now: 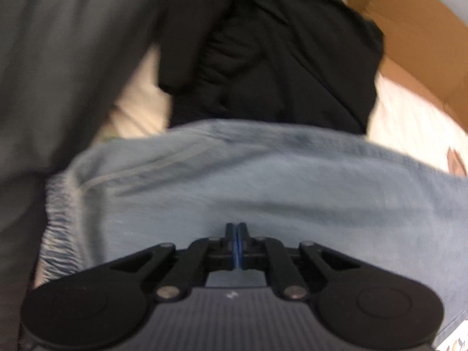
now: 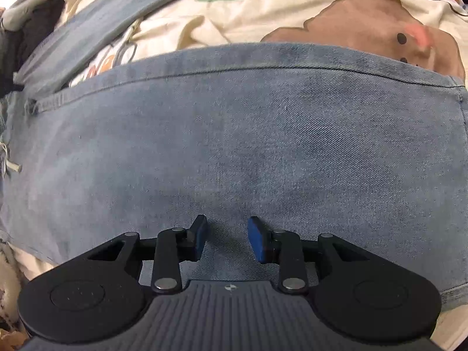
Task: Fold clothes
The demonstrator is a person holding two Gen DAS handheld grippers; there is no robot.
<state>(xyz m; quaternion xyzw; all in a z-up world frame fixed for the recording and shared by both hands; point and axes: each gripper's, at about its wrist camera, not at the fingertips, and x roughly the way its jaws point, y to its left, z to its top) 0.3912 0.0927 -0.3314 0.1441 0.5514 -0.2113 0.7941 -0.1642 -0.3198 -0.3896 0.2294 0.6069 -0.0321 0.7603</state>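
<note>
The denim garment [image 2: 234,134] lies spread on a cream printed sheet [image 2: 263,20], filling most of the right wrist view. One stitched edge runs across the top of the panel, and a second strip of the same denim [image 2: 96,26] extends diagonally toward the upper left, apart from the main panel except at the left, where the two meet. The main panel lies flat; whether it is a single layer or already doubled cannot be told. The state fits either a garment laid out for folding or one partly folded with a section left to bring in.

The right gripper [image 2: 227,238] sits low over the denim, jaws apart, with nothing between them. The left gripper [image 1: 236,239] has its jaws together; the left wrist view is blurred, and whether fabric is pinched between them cannot be told. Its camera faces a gathered edge of the denim [image 1: 58,219].

Other clothing: a black garment [image 1: 278,73] lies bunched beyond the denim, and grey fabric [image 1: 58,73] fills the left. Neither appears folded.

Containers: a cardboard box [image 1: 409,44] shows at upper right. Its contents are not visible.
</note>
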